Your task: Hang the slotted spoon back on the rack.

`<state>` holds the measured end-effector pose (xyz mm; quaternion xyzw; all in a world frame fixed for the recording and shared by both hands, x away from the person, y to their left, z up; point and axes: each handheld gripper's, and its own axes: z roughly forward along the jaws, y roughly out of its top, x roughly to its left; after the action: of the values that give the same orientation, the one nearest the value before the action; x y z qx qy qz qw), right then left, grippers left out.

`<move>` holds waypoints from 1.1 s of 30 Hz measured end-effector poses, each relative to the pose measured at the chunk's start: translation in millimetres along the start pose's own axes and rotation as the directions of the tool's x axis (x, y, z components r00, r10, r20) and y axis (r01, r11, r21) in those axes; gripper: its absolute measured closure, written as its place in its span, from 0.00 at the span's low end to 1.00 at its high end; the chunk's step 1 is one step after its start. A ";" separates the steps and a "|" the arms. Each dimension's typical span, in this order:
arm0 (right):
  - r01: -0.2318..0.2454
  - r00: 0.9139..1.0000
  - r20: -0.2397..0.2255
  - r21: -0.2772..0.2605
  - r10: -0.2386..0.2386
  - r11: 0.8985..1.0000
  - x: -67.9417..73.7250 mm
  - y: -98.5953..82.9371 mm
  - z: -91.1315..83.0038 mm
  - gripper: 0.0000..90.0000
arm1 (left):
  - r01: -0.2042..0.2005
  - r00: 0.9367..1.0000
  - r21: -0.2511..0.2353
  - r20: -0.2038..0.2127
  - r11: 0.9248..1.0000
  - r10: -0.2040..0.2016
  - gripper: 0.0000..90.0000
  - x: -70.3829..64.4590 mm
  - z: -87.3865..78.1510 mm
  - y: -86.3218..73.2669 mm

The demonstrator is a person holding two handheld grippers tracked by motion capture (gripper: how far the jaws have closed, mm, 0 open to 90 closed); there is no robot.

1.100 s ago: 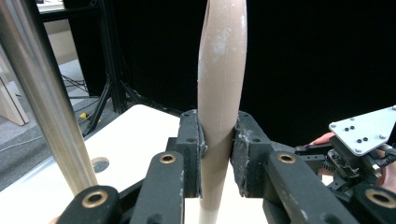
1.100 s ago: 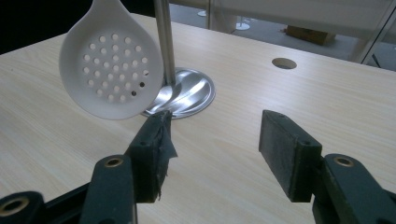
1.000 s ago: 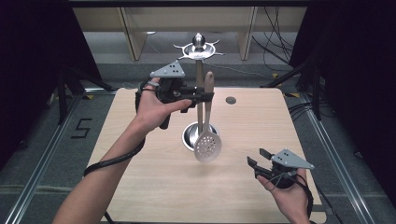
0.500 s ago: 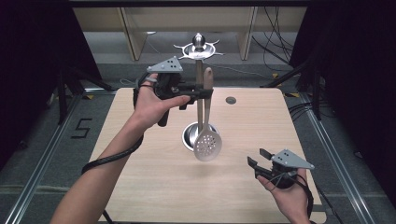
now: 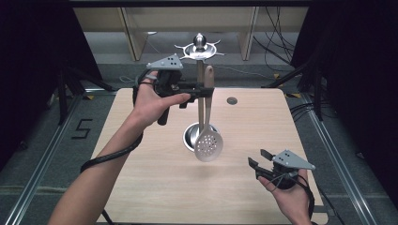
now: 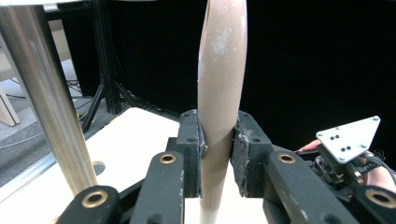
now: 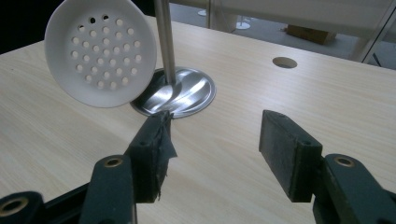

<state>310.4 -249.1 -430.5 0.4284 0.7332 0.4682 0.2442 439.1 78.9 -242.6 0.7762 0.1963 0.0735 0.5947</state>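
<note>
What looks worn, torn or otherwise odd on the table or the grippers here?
One thing stands out: the pad on one jaw of the right hand-held gripper is frayed, with a loose flap hanging off its edge. The skimmer, clamped by its handle in the left hand-held gripper, hangs upright beside the stand's pole.

- Light wooden table [image 5: 155, 178] with rounded corners and a pale grain, standing on a grey floor [image 5: 42, 154] between metal rails.
- Round polished metal base plate [image 5: 191, 136], lying flat on the tabletop near its middle.
- Slim upright steel pole [image 7: 164, 42], rising from the centre of that base plate.
- Small round hole with a dark grommet [image 5: 231, 100], set into the tabletop near its far edge, well apart from the base plate.
</note>
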 end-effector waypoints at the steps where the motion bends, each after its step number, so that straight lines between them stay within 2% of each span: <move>1: 0.000 1.000 0.000 0.000 0.000 1.000 0.0 0.0 0.0 0.49 | 0.003 1.000 0.001 -0.001 1.000 -0.003 0.82 0.0 -0.1 0.1; 7: -0.007 1.000 -0.002 -0.004 0.007 1.000 0.4 -0.1 0.6 0.49 | 0.001 1.000 0.005 0.004 1.000 -0.001 0.82 0.4 0.1 1.3; 9: 0.018 1.000 -0.008 -0.018 -0.018 1.000 -1.9 -0.2 2.2 0.49 | 0.002 1.000 0.005 0.007 1.000 -0.002 0.82 0.8 0.4 1.7; 11: 0.013 1.000 -0.016 -0.025 -0.013 1.000 -1.7 -0.5 3.0 0.49 | 0.003 1.000 0.005 0.009 1.000 -0.003 0.82 1.1 0.4 2.1; 15: 0.027 1.000 -0.002 -0.011 -0.027 1.000 -2.3 -0.2 1.8 0.49 | 0.007 1.000 0.003 0.011 1.000 -0.007 0.82 1.9 0.0 3.2; 20: 0.010 1.000 -0.006 -0.010 -0.010 1.000 -0.5 -0.8 2.5 0.49 | 0.011 1.000 0.003 0.011 1.000 -0.011 0.82 2.6 -0.7 3.9; 22: 0.026 1.000 -0.004 -0.003 -0.026 1.000 -2.3 -0.5 2.3 0.49 | 0.012 1.000 0.003 0.010 1.000 -0.012 0.82 2.3 -0.9 4.1; 31: 0.027 1.000 -0.004 -0.002 -0.027 1.000 -2.5 -0.7 2.5 0.49 | 0.019 1.000 0.002 0.012 1.000 -0.019 0.82 4.2 -2.3 5.8; 32: -0.005 1.000 -0.003 0.010 0.005 1.000 0.2 -1.1 1.5 0.49 | 0.020 1.000 0.001 0.013 1.000 -0.020 0.82 4.8 -2.4 6.0; 33: -0.006 1.000 -0.006 0.012 0.006 1.000 0.0 -1.0 1.5 0.49 | 0.022 1.000 -0.001 0.015 1.000 -0.022 0.82 5.2 -2.4 6.1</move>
<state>311.1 -248.6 -432.1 0.4307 0.7353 0.4660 0.2380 444.3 81.7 -236.8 0.7742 0.2003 0.0613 0.5972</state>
